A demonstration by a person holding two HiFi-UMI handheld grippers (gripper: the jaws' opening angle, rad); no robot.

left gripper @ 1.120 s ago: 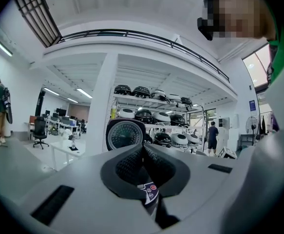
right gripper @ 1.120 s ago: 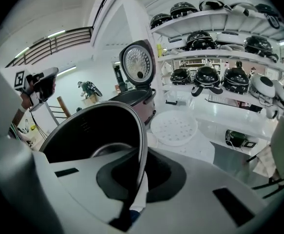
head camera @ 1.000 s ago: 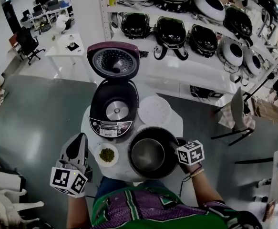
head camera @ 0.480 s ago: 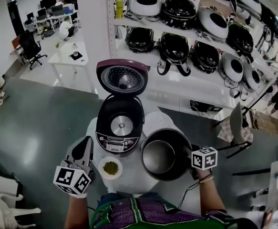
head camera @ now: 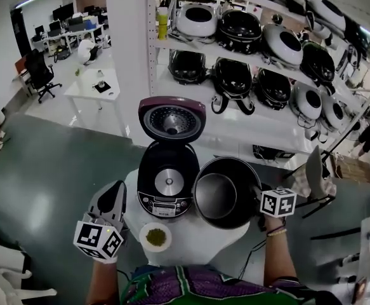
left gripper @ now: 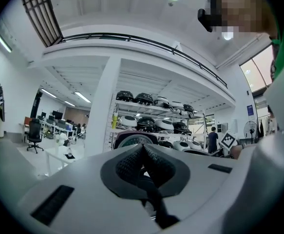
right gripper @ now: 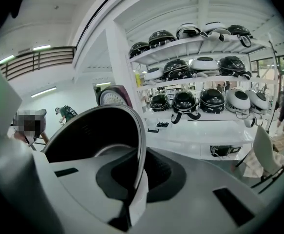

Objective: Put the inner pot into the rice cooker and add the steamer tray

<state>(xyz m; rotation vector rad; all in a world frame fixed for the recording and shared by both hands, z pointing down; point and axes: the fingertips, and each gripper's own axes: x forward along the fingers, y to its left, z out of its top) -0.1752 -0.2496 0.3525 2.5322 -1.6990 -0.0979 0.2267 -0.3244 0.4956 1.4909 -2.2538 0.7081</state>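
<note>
Head view has the pot (head camera: 218, 196) hanging off the right gripper (head camera: 259, 200), up over the table's (head camera: 191, 250) right edge and just beside the cooker (head camera: 167, 184), on its right. The pot is tipped so its dark mouth faces up and toward the person. In the right gripper view the jaws are pinched tight on the pot's thin rim (right gripper: 141, 145), one pad inside the wall and one outside.

The cooker stands in the middle of the small round table with its lid (head camera: 172, 119) thrown back, and the bare heating plate shows at the bottom of the well.

A bowl (head camera: 155, 237) of something green sits at the near edge, in front of the cooker.

The left gripper (head camera: 113, 196) hovers off the table's left edge, clear of everything. In the left gripper view its pads (left gripper: 154, 162) are pressed together with nothing between them.

Behind the table, shelves (head camera: 191, 43) carry rows of other cookers.
</note>
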